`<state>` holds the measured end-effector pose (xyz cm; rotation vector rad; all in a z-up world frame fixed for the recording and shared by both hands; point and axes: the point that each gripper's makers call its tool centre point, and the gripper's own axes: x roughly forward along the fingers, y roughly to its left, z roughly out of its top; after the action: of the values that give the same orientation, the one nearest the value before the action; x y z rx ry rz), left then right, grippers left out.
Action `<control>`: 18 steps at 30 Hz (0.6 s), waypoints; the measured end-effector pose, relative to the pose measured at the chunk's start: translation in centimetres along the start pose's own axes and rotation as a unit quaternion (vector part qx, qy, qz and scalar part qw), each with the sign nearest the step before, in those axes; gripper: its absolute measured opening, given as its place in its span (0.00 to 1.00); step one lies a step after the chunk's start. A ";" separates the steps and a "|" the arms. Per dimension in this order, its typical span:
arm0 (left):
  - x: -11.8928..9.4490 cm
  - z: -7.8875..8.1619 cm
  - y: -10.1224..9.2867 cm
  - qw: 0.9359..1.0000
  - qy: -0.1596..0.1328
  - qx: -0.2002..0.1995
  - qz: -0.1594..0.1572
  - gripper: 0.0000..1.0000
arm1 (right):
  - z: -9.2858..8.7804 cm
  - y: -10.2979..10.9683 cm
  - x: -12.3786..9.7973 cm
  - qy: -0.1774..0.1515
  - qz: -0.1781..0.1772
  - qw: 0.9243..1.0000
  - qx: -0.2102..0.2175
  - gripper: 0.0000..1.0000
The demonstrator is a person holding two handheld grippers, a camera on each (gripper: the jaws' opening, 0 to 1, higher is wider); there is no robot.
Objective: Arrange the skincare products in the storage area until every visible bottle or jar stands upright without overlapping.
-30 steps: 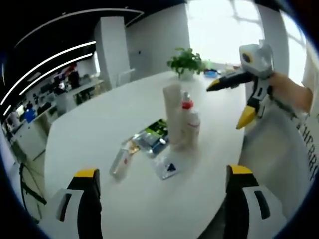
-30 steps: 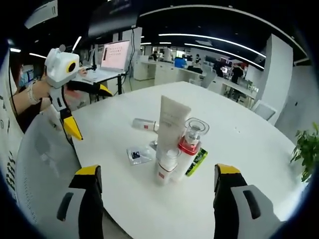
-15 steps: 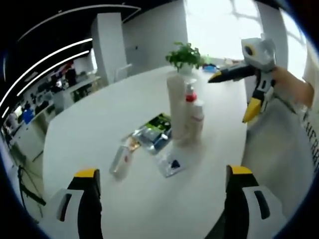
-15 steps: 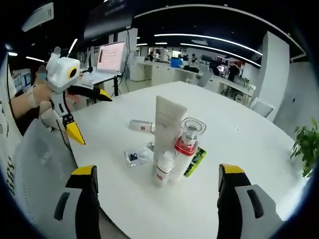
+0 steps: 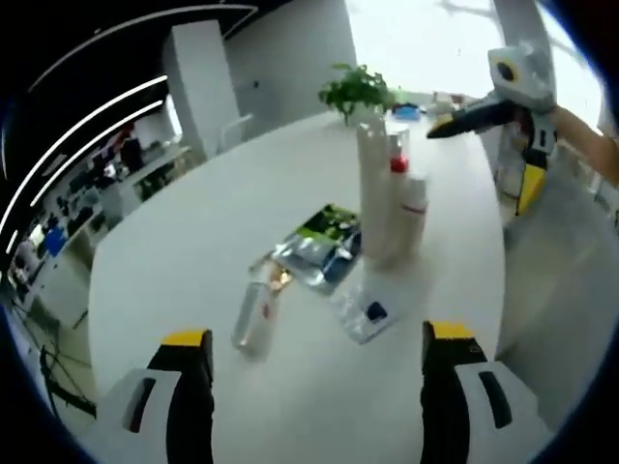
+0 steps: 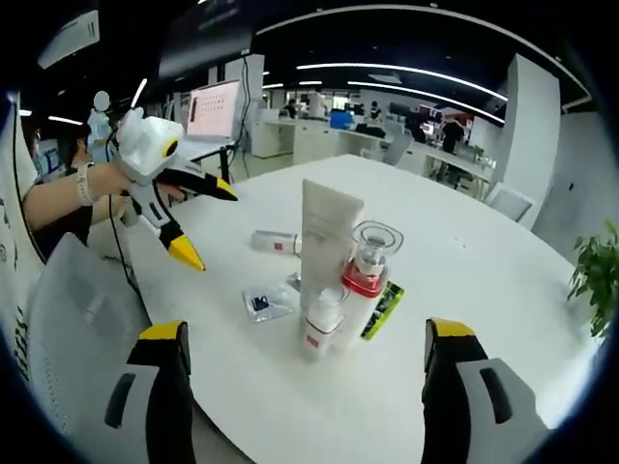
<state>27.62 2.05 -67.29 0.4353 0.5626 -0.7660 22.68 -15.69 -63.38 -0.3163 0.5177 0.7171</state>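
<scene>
Jaws of both grippers stand spread wide, nothing between them. Left gripper (image 5: 308,387) and right gripper (image 6: 307,387) hang over the near edge of the white bench (image 5: 184,251), from opposite sides.

Three products stand upright in a tight cluster near mid-bench, touching or nearly so: one tall white tube (image 6: 325,237), long axis vertical, flat crimped end up; one bottle (image 6: 365,280) with red collar and clear cap just beside it; one small white bottle (image 6: 319,324) in front, in the right gripper view.

One vial (image 5: 255,314) lies flat, apart from the cluster, long axis running roughly toward the left gripper's camera. Which end is the cap, cannot tell.

Also flat on the bench: one green-and-silver sachet (image 5: 324,242) beside the cluster, one small clear packet (image 5: 365,311) with a dark spot.

One potted plant (image 5: 356,92) at the far end of the bench.
</scene>
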 end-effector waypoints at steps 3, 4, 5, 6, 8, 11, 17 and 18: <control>0.8 0.1 0.5 1.000 -0.001 0.000 0.000 0.78 | -0.1 0.0 0.0 0.000 0.001 1.000 0.002 1.00; 1.0 0.1 0.7 1.000 0.000 -0.001 0.001 0.77 | -0.1 0.0 0.0 0.000 0.002 1.000 0.005 1.00; 1.3 0.1 0.9 1.000 0.001 0.001 0.001 0.77 | -0.1 0.0 0.1 -0.002 0.003 1.000 0.008 1.00; 1.5 0.1 1.1 1.000 0.002 0.002 0.002 0.76 | -0.1 0.0 0.1 -0.002 0.003 1.000 0.008 1.00; 2.3 -0.2 1.8 1.000 0.008 0.005 0.004 0.72 | -0.2 0.0 0.1 0.001 0.002 1.000 0.006 1.00; 3.1 -0.5 2.5 1.000 0.017 0.000 0.005 0.69 | -0.3 0.0 0.1 0.004 0.003 1.000 0.006 1.00; 4.7 -1.3 3.8 0.999 0.034 -0.002 0.002 0.64 | -0.4 0.1 0.2 0.007 0.004 1.000 0.007 1.00; 5.1 -1.4 4.0 0.999 0.036 -0.007 -0.004 0.65 | -0.5 0.0 0.2 0.008 0.004 1.000 0.006 1.00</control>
<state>33.13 2.78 -70.87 0.4497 0.6368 -0.7564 22.63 -15.76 -63.92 -0.3085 0.5384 0.7196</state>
